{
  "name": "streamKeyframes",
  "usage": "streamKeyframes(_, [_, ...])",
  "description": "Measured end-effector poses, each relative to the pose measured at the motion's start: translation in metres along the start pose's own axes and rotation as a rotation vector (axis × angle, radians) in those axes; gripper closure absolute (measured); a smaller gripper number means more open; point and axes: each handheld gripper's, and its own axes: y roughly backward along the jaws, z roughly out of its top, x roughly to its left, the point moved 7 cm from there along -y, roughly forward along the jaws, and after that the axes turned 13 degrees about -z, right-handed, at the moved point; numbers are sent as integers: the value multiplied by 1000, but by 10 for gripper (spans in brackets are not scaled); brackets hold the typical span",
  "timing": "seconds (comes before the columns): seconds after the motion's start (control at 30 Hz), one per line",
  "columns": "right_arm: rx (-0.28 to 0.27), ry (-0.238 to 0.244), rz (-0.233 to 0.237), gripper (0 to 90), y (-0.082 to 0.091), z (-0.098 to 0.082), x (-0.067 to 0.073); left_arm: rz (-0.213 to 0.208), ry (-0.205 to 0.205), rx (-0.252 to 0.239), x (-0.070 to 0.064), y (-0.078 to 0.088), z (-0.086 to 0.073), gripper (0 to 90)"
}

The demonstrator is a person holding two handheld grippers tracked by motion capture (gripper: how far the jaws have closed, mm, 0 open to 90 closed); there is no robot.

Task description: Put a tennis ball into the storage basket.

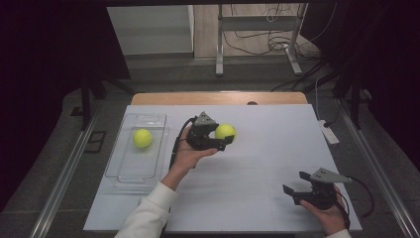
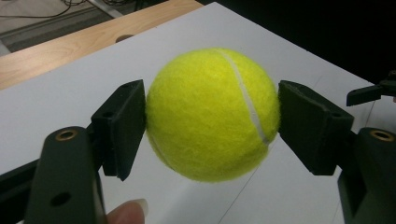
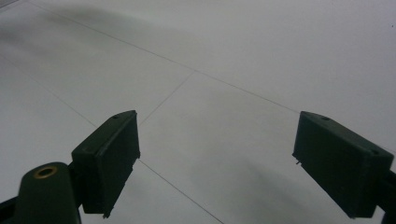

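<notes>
A yellow tennis ball (image 2: 213, 114) is clamped between the jaws of the left gripper (image 1: 218, 138), just above centre of the high view, and is held clear of the white counter (image 1: 257, 163). In the left gripper view the two black pads are seen pressed against opposite sides of the ball, close to its widest line, so the hold looks sound. A second tennis ball (image 1: 142, 138) lies in the clear tray (image 1: 130, 173) at the left of the high view, toward its far end. The right gripper (image 1: 296, 191) is held at the lower right of that view with its jaws spread wide and nothing between them; bare counter is seen past its pads.

The step in hand is judged to be the carrying of the held ball to the tray. It would be done well if the squeeze were kept steady and the ball carried high enough to pass over the tray's near wall. It should then be lowered into the free space nearer the bottom of the frame, apart from the ball already there. Release is best left until the ball rests on the tray floor, since a dropped ball could bounce or roll out.
</notes>
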Motion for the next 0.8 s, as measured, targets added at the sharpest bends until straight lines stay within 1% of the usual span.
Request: streamKeyframes(0.8, [-2,2,0,144,0,0,0,33,11,-28,7,22,-6,274])
